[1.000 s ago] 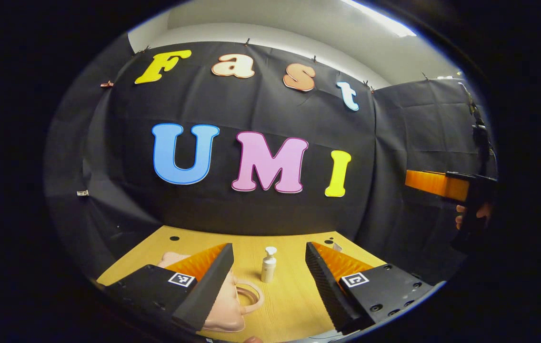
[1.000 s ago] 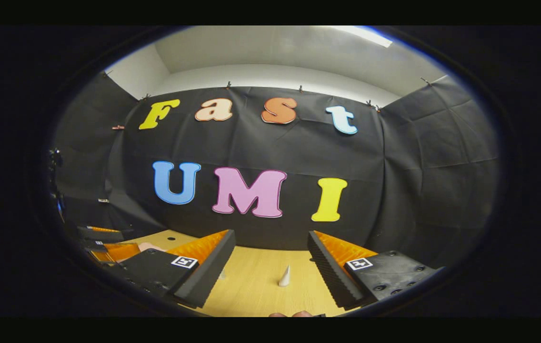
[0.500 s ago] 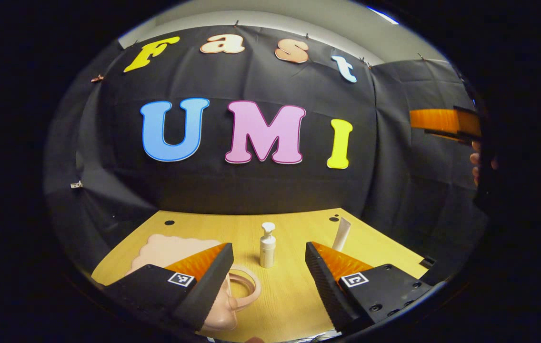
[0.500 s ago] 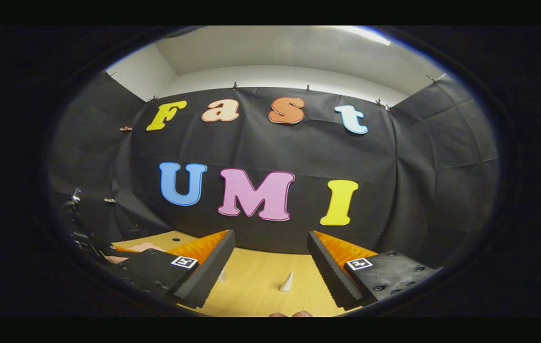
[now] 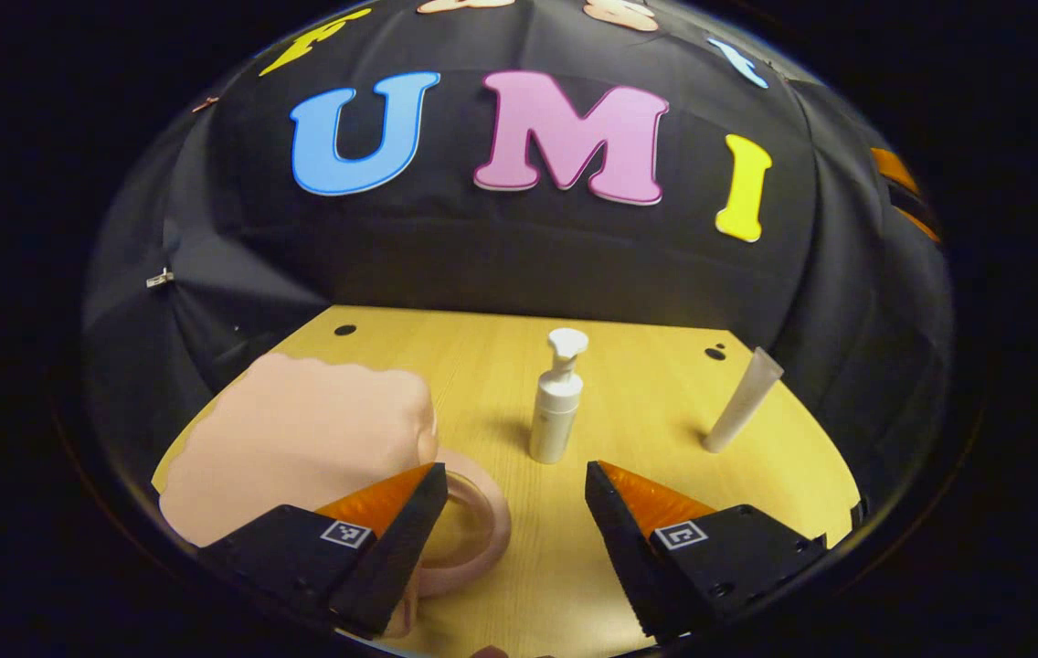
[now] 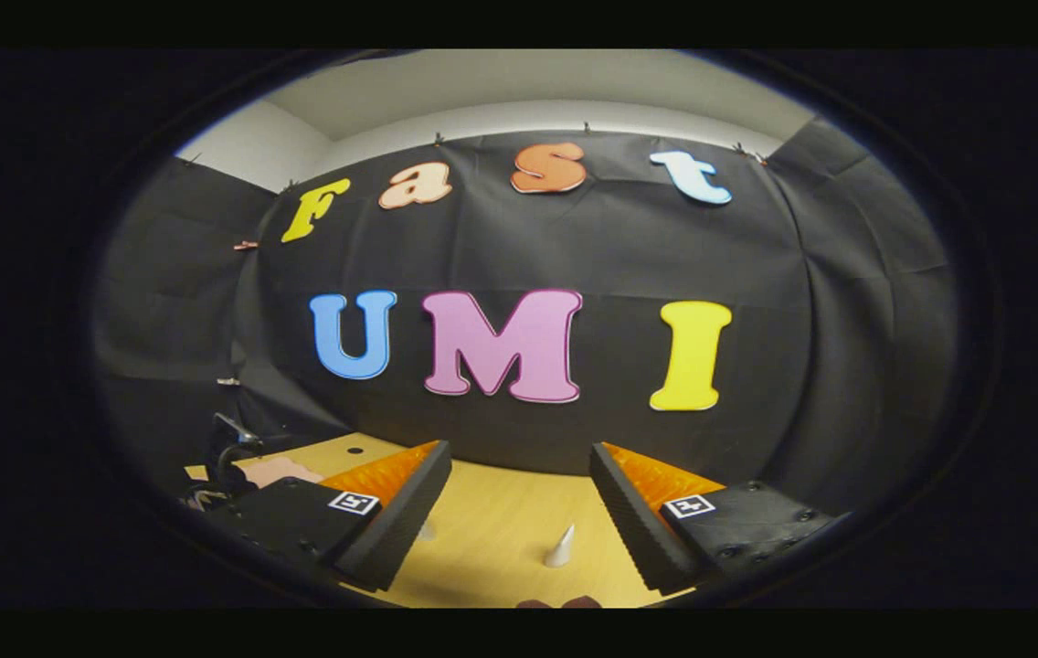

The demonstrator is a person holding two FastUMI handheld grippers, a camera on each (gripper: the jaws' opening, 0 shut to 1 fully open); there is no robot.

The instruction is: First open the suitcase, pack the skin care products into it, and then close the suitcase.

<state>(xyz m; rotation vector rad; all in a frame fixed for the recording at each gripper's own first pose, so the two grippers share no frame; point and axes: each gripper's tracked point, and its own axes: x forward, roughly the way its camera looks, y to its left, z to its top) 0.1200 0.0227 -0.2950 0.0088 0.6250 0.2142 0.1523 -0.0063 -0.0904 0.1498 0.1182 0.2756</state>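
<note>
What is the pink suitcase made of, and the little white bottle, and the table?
The pink suitcase looks like smooth matte plastic: even colour, rounded edges, a moulded ring handle. It could be soft rubber instead. The white pump bottle seems plastic too, with a faint sheen. The table looks like light wood or wood-print board, since pale grain lines run across it.

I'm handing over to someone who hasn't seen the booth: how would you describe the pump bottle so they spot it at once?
Start from the wooden table in front of the black cloth wall. Near its middle, right of the pink suitcase and left of the leaning white tube, stands the pump bottle. It is white and upright and, unlike the tube, has a pump head on top.
</note>
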